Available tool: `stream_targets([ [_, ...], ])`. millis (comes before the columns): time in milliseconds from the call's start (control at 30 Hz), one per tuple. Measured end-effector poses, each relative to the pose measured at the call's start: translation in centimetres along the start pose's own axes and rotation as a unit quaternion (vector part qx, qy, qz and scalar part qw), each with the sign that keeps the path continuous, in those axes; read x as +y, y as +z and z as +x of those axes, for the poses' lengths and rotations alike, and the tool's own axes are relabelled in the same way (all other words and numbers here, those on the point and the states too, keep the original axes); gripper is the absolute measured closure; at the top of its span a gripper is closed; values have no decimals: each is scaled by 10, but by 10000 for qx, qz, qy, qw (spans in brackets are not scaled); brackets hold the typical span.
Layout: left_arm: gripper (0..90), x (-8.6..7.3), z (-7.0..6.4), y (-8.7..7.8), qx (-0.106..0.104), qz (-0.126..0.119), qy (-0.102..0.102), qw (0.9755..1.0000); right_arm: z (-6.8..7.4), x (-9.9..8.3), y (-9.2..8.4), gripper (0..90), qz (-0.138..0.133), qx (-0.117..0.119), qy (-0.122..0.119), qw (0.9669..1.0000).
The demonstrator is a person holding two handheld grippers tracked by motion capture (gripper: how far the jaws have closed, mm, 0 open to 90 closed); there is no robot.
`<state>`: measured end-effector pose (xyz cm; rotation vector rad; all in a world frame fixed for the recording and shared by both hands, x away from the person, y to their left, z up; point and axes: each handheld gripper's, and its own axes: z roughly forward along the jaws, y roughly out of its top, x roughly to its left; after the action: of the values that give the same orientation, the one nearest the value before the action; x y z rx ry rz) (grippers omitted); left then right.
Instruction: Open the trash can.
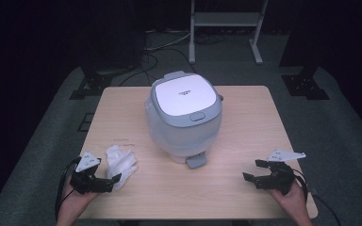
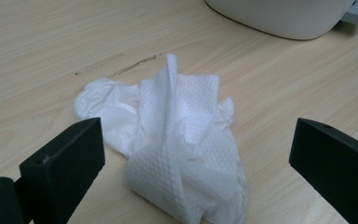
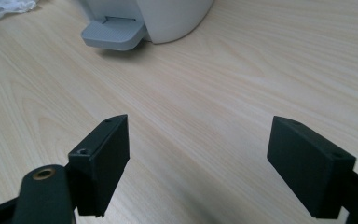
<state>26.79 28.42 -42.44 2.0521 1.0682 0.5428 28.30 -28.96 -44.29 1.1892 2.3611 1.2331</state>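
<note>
A crumpled white paper towel (image 1: 120, 162) (image 2: 182, 144) lies on the wooden table (image 1: 245, 122) near its front left. My left gripper (image 1: 114, 182) (image 2: 196, 140) is open; the towel sits between its wide-apart jaws, and the pads stand clear of it. In the middle of the table is a white and grey rice cooker (image 1: 184, 113) (image 2: 279, 16) (image 3: 168, 18) with its lid down. A grey tab (image 1: 196, 161) (image 3: 114, 35) sticks out at its base. At the front right, my right gripper (image 1: 252, 170) (image 3: 198, 135) is open over bare wood with nothing between its jaws.
A thin dark mark (image 2: 121, 67) crosses the wood behind the towel. Beyond the table, a white metal stand (image 1: 226, 28), cables (image 1: 155, 52) and dark stand feet (image 1: 306, 84) rest on the grey floor. The table's front edge lies just below both hands.
</note>
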Motion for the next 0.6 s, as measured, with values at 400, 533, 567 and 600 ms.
stream_targets([
  [400,25,-2,3,-5,38,-52,-64,10000,12,29,17,200,125,221,-354,9990],
  [533,25,-2,1,-4,16,-41,-55,10000,18,36,23,201,115,285,-440,9986],
  [567,25,-2,1,-3,33,-43,-48,10000,19,38,24,201,111,306,-451,9985],
  [600,25,-2,0,-3,34,-60,-54,10000,21,41,27,202,131,330,-488,9982],
])
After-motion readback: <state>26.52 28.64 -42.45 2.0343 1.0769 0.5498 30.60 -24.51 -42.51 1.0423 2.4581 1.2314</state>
